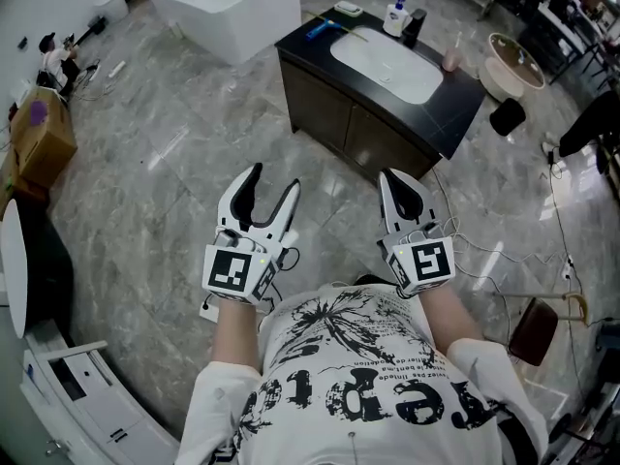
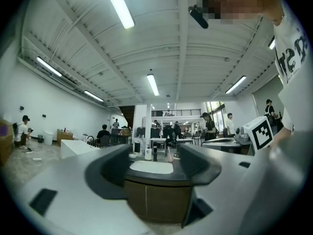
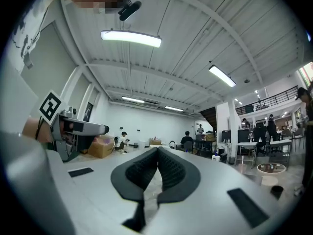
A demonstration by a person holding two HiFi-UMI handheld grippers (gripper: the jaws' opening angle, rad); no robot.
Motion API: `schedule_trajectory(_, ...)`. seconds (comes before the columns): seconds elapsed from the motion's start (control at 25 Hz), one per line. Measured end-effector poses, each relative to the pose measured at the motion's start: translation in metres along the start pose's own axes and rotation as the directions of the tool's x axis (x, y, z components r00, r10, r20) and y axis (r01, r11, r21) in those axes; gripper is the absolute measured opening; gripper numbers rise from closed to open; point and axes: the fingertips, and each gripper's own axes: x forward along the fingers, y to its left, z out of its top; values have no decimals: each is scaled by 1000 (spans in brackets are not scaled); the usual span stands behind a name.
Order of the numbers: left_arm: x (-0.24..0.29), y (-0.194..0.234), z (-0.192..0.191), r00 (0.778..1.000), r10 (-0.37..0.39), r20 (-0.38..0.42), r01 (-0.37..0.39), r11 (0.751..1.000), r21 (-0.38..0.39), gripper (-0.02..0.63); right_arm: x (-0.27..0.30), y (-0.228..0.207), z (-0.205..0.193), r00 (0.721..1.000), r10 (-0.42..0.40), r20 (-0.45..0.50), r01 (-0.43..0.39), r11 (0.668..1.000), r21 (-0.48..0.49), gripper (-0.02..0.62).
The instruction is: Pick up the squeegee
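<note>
The squeegee, blue-handled, lies at the far left end of a dark vanity counter, beside its white sink. Both grippers hang level in front of the person's chest, well short of the vanity. My left gripper is open with nothing between its jaws; in the left gripper view it looks straight at the sink and the cabinet. My right gripper is shut and empty, its ribbed pads meeting at the tips. I cannot make out the squeegee in either gripper view.
A white bathtub stands on the grey marble floor left of the vanity. Bottles and a pink cup sit on the counter. A round basin and cables lie to the right, a cardboard box far left. People stand in the background.
</note>
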Motion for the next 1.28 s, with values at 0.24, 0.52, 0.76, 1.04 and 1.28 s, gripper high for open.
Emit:
schedule_trajectory(0.24, -6, 30, -6, 998, 64, -16, -63, 997, 32, 356, 20, 8, -8, 1000, 12, -23, -12, 1000, 19, 15)
schedule_trajectory(0.52, 27, 66, -23, 990, 133, -55, -131, 991, 34, 356, 80, -9, -27, 996, 82, -26, -82, 996, 21, 15)
schedule_trajectory(0.76, 91, 125, -24, 980, 192, -56, -191, 981, 13, 354, 173, -41, -41, 990, 137, -45, -135, 990, 45, 15)
schedule_trajectory(1.04, 215, 199, -16, 972, 224, -68, -222, 974, 31, 354, 303, -116, -37, 985, 168, -25, -166, 983, 73, 15)
schedule_trajectory(1.28, 331, 237, -25, 978, 188, -88, -184, 982, 52, 354, 393, -188, -47, 989, 143, -25, -141, 987, 76, 15)
